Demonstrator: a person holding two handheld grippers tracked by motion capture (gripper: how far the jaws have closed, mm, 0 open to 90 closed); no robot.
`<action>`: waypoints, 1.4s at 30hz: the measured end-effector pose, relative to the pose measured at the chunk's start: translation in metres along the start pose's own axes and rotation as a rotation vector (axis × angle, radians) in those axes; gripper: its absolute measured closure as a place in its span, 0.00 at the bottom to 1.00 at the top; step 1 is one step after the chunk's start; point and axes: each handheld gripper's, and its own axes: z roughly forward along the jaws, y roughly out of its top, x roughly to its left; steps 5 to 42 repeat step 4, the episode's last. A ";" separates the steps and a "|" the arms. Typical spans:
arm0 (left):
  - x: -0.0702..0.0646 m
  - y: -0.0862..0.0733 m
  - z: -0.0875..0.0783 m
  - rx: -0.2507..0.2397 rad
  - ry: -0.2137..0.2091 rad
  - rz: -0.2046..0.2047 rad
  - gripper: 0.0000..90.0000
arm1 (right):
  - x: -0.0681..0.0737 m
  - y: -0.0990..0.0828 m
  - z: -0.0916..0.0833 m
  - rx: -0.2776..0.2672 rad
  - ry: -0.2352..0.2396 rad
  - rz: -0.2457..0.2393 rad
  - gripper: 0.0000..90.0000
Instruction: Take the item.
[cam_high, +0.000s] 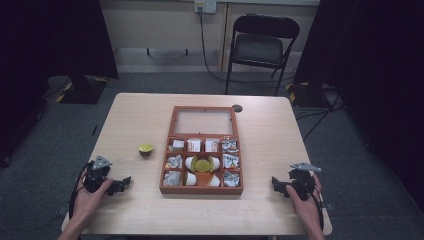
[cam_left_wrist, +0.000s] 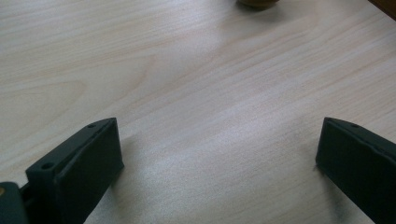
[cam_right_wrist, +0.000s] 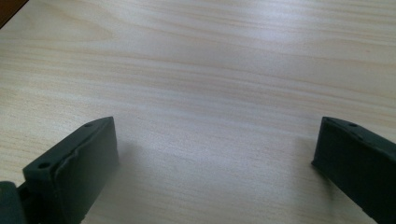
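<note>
A wooden compartment box (cam_high: 202, 189) with its glass lid laid back sits mid-table, holding sachets and white pods; a yellow-topped capsule (cam_high: 202, 164) lies in its middle. Another yellow-topped capsule (cam_high: 145, 149) stands on the table left of the box, and its lower edge shows at the top of the left gripper view (cam_left_wrist: 258, 3). My left gripper (cam_high: 125, 183) rests low at the front left, jaws wide open over bare wood (cam_left_wrist: 219, 144). My right gripper (cam_high: 276, 184) sits at the front right, jaws open with nothing between them (cam_right_wrist: 215, 144).
The light wooden table (cam_high: 270, 135) has a small dark disc (cam_high: 237, 108) behind the box. A black folding chair (cam_high: 260, 47) stands beyond the far edge. Cables trail on the grey floor at the right.
</note>
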 end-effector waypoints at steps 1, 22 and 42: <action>0.000 0.000 0.000 0.000 0.000 0.000 0.00 | 0.000 0.000 0.000 0.000 0.000 0.001 0.00; 0.000 0.000 0.000 0.001 0.000 0.001 0.00 | 0.000 0.000 0.000 0.000 0.000 0.001 0.00; 0.000 0.000 0.000 0.001 0.000 0.001 0.00 | 0.000 0.000 0.000 0.000 0.000 0.001 0.00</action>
